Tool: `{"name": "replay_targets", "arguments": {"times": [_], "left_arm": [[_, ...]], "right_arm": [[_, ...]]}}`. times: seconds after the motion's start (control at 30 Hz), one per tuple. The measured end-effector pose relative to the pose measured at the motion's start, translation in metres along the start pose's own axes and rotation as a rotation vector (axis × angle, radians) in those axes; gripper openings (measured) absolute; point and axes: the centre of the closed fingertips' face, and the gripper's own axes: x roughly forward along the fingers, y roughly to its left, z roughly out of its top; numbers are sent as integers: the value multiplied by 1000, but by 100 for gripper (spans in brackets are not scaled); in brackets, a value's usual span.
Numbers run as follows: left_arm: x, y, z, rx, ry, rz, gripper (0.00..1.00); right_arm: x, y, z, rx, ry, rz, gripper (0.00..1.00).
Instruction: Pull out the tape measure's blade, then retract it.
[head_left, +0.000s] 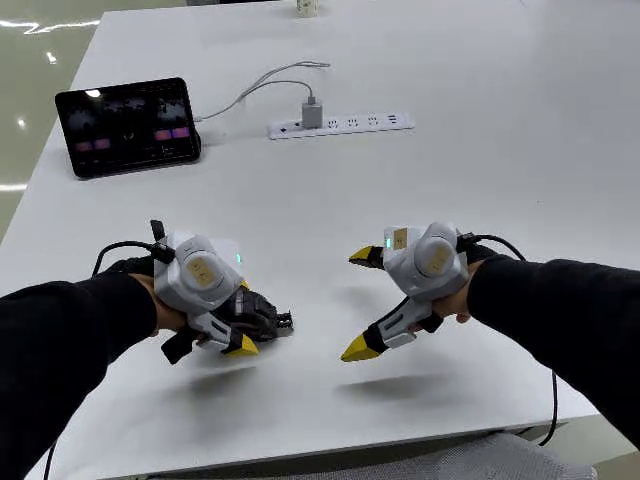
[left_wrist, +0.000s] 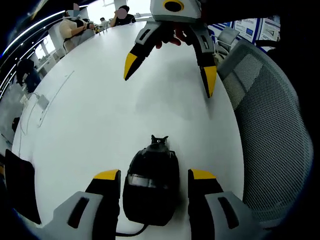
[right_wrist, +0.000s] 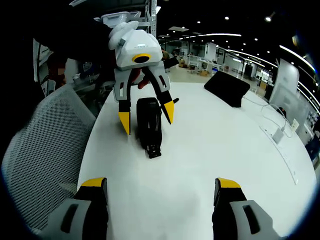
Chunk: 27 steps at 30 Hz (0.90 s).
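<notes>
Black tape measure (left_wrist: 151, 187) on the white tabletop (head_left: 450, 180), lying between the left claw's (left_wrist: 154, 175) spread jaws, right claw (head_left: 358, 302) spread wide, facing it, apart.

**Both tools low near the front edge, jaws apart**

The left tool (head_left: 250, 318) sits low over the near-left part of the surface (head_left: 450, 150) and points right, with its jaws moderately apart. The right tool (head_left: 357, 302) faces it from the near-right and points left. Its jaws are spread wide, one yellow tip closer to the near edge than the other. The two tools stand apart, tip to tip. The black-sleeved left forearm (head_left: 60, 330) and right forearm (head_left: 560, 310) reach in across the near edge.
</notes>
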Motion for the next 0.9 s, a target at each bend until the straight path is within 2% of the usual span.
{"name": "replay_targets", "arguments": {"times": [0.07, 0.13, 0.23, 0.4, 0.53, 0.83, 0.9], "left_arm": [[2, 0, -1, 13, 9, -11, 42], [0, 6, -4, 12, 26, 13, 36], [2, 4, -3, 26, 18, 5, 35], [2, 5, -2, 9, 5, 12, 35], [2, 5, -1, -8, -18, 24, 35], [2, 4, 1, -9, -17, 23, 35], [2, 4, 1, -11, -18, 24, 35]], "right_arm": [[4, -1, 4, -3, -3, 0, 86], [8, -1, 7, -2, -7, 5, 85], [15, -1, 10, -9, -5, 16, 82], [26, -3, 13, -23, 5, 25, 73], [36, 0, 13, 14, 19, 39, 67], [59, 10, 18, -21, 52, 66, 49], [64, 9, 22, -44, 55, 66, 39]]}}
